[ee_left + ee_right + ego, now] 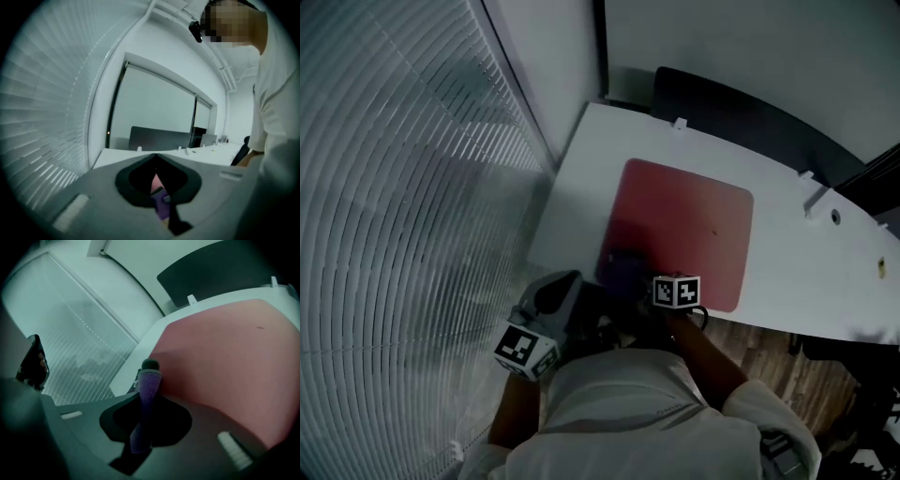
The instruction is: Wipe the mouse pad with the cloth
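A red mouse pad (684, 225) lies flat on the white table (787, 272). A purple cloth (623, 267) rests on the pad's near left corner. My right gripper (642, 281) is shut on that cloth. In the right gripper view the cloth (147, 394) stands pinched between the jaws of the right gripper (149, 369), with the pad (225, 357) spreading ahead. My left gripper (562, 295) hangs beside the table's near left edge, off the pad. Its jaws (157, 187) look shut, and a bit of the purple cloth (162, 208) shows through the gap between them.
Window blinds (394, 206) run along the left side. A dark panel (741, 117) stands behind the table's far edge. Small white fittings (817, 197) sit on the table at the right. Wooden floor (769, 352) shows below the near edge.
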### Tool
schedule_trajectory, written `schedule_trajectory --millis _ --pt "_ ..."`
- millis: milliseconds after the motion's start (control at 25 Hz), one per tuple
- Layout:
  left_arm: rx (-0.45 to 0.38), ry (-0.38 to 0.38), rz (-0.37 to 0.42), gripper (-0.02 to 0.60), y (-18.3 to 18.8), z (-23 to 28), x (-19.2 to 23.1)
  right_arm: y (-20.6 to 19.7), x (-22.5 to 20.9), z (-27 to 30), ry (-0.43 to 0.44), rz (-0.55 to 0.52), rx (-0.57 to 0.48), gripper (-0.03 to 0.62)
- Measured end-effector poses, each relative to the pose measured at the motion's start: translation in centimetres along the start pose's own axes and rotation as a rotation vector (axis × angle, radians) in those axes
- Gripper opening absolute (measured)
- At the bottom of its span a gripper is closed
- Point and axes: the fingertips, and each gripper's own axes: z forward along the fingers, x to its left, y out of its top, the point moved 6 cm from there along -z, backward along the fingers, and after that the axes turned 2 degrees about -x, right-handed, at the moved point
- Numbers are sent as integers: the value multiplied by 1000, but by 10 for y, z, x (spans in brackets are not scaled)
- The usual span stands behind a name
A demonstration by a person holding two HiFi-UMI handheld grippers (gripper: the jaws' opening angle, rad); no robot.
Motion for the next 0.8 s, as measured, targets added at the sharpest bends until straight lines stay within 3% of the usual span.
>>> schedule_trajectory --millis 400,800 --pt "10 -283 51 2 11 122 -93 -16 -119 -123 -143 149 -71 49" --pt "3 -479 84 3 14 203 -197 -57 -201 -255 -307 321 -159 49"
